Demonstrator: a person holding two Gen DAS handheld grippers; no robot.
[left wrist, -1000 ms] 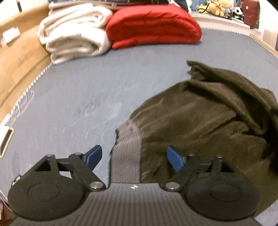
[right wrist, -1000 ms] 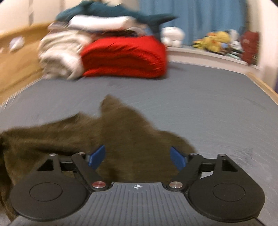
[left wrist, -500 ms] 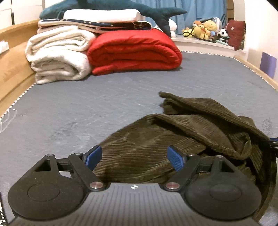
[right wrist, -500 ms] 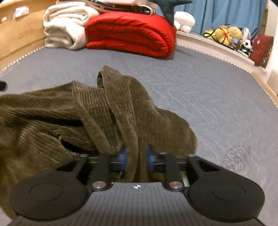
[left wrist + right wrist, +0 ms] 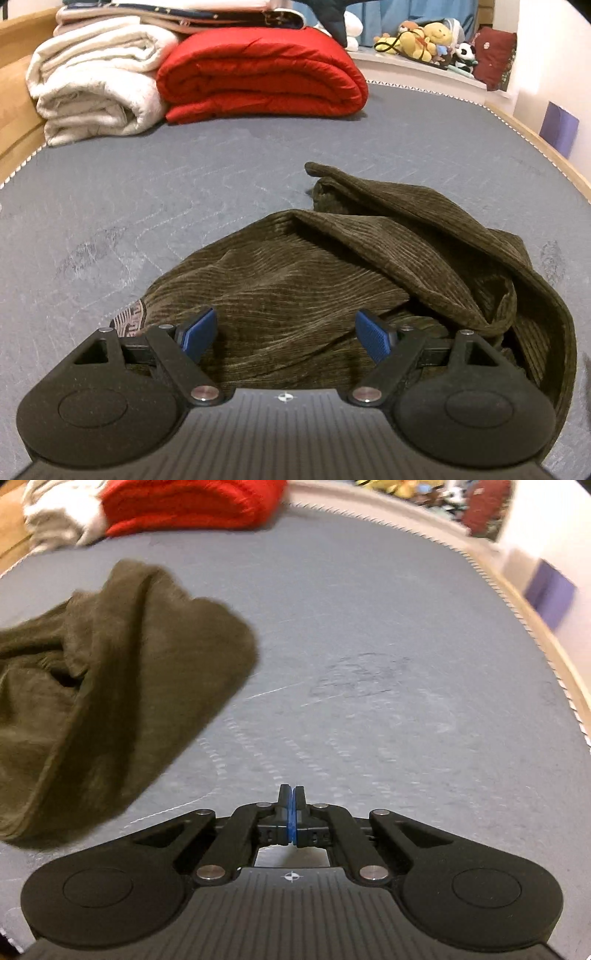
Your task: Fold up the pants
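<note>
Dark olive corduroy pants (image 5: 314, 273) lie crumpled in a heap on the grey mattress (image 5: 147, 192). My left gripper (image 5: 284, 328) hovers open over the near edge of the heap, its blue pads (image 5: 195, 332) spread wide with fabric below them and nothing gripped. A patterned grey lining shows at the pants' near left corner. In the blurred right wrist view the pants (image 5: 110, 664) lie off to the left. My right gripper (image 5: 291, 794) is over bare mattress (image 5: 369, 686) to their right, its blue pads pressed together with nothing between them.
A folded red quilt (image 5: 258, 74) and a rolled white blanket (image 5: 96, 85) sit at the far end of the mattress. Stuffed toys (image 5: 424, 33) line a ledge behind. A wooden bed rail (image 5: 539, 144) runs along the right side, with a purple object (image 5: 559, 129) beyond it.
The right gripper closed on a fold of the pants, then swung right off the heap and is now shut with nothing in it. The left gripper shifted over the heap and stayed open.
</note>
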